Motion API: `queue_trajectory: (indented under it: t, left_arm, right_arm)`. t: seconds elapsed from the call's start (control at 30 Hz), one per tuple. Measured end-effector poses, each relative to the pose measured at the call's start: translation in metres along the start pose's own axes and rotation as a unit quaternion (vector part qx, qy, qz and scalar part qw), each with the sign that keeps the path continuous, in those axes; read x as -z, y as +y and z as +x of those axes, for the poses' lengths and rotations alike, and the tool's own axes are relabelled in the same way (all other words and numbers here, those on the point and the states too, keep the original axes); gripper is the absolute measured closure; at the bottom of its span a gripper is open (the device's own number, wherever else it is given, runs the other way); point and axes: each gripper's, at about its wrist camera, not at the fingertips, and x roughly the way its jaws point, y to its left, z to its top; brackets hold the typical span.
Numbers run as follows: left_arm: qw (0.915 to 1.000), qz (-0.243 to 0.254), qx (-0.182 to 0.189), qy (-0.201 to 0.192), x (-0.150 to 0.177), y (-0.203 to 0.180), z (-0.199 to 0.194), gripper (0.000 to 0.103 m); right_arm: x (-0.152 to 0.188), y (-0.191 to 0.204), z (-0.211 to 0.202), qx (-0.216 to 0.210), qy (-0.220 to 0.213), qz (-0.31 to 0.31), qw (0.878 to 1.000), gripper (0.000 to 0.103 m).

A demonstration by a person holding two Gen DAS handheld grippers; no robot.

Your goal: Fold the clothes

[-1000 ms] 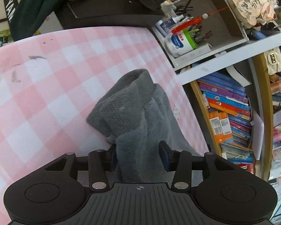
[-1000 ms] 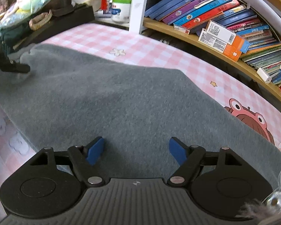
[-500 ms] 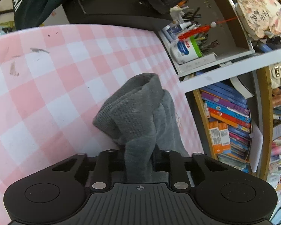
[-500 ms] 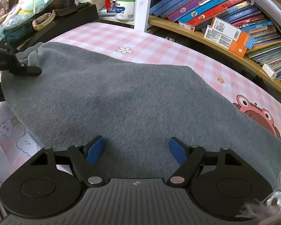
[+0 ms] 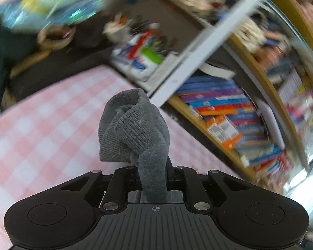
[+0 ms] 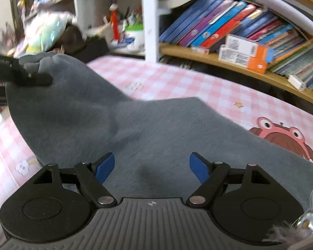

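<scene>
left tool (image 5: 153,175) has lifted the grey garment's (image 6: 135,129) ribbed end off the pink checked desk (image 6: 177,83).
it stays clamped on that bunched end, fingertips hidden by cloth; right tool (image 6: 152,166) hangs open over the spread garment; shelves blurred.

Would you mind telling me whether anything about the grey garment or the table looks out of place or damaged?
Nothing looks damaged or spilled. The grey garment lies partly flat on the checked tablecloth, one bunched end pinched in the left tool and raised. The right tool is open above the cloth.
</scene>
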Motion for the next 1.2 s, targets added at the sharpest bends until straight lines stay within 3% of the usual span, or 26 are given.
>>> queue_trajectory:
  t: [0.23, 0.67, 0.87, 0.93, 1.0, 1.07, 1.2]
  left_arm:
    - [0.9885, 0.147, -0.033, -0.011, 0.009, -0.069, -0.002, 0.09]
    - [0.968, 0.243, -0.064, -0.005, 0.042, -0.148, 0.013, 0.089]
    - [0.9505, 0.299, -0.085, 0.009, 0.07, -0.176, 0.021, 0.087]
    - [0.9452, 0.314, -0.088, 0.022, 0.084, -0.183, 0.025, 0.08]
    - [0.9423, 0.321, -0.073, 0.061, 0.102, -0.186, 0.034, 0.068]
    - [0.9377, 0.327, -0.059, 0.1, 0.121, -0.189, 0.042, 0.048]
    - [0.9205, 0.353, -0.047, 0.16, 0.156, -0.194, 0.051, 0.042]
  right_arm:
    - [0.009, -0.056, -0.029, -0.001, 0.0, 0.061, 0.998, 0.02]
    - [0.039, -0.129, -0.073, -0.004, -0.018, 0.116, 0.993, 0.018]
    - [0.042, -0.142, -0.079, -0.019, -0.022, 0.115, 0.993, 0.018]
    - [0.043, -0.145, -0.079, -0.024, -0.022, 0.116, 0.993, 0.018]
    - [0.044, -0.148, -0.079, -0.029, -0.022, 0.12, 0.992, 0.018]
    - [0.044, -0.151, -0.078, -0.034, -0.022, 0.125, 0.991, 0.018]
    - [0.044, -0.156, -0.072, -0.049, -0.013, 0.148, 0.988, 0.018]
